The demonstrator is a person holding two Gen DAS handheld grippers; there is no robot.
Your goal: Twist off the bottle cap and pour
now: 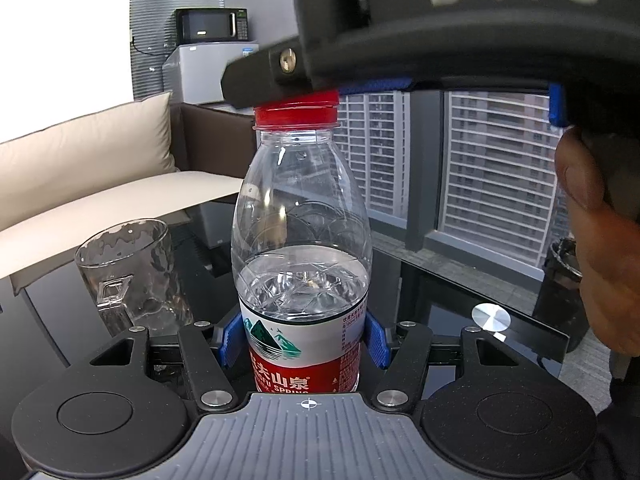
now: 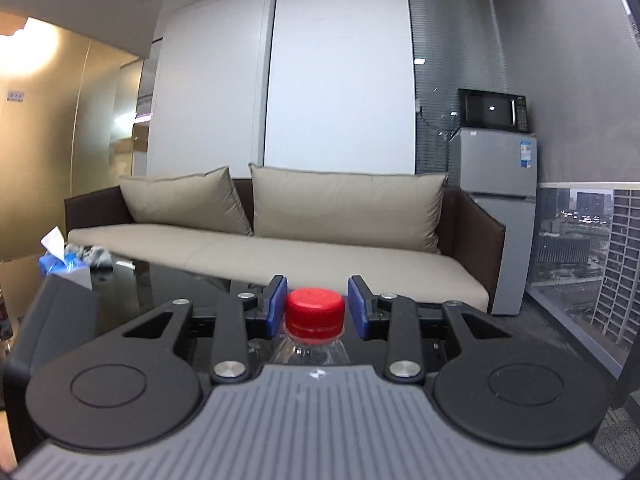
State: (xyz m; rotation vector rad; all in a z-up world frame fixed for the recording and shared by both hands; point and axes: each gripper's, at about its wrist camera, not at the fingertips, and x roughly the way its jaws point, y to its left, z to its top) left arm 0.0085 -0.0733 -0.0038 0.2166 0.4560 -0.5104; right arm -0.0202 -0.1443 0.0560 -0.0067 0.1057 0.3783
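Table [image 1: 440, 292]: dark glass top across the lower half of the left wrist view; a slick surface, so the bottle could skate if the grip on it loosens.
Bottle [image 1: 300, 248]: centre of the left wrist view, upright, long axis vertical, mouth pointing to the top of the frame; roughly half full of water.
Left gripper [image 1: 306, 340]: bottom centre, blue pads pressed on the label at both sides, jaws narrow and holding the bottle.
Glass mug [image 1: 132, 272]: lower left of the left wrist view, just beside the bottle, upright; looks empty. A swing of either gripper could knock it.
Right gripper [image 2: 318, 308]: lower centre of the right wrist view, jaws standing a little wider than the cap, one pad at each side, seemingly not quite touching.
Cap [image 2: 315, 312]: red, seated on the neck.
Risk: if the pads close off-centre, they may slip on the ribbed cap, or the twist may turn the whole bottle in the left grip; squeezing the soft body hard could spill water once the cap is loose.
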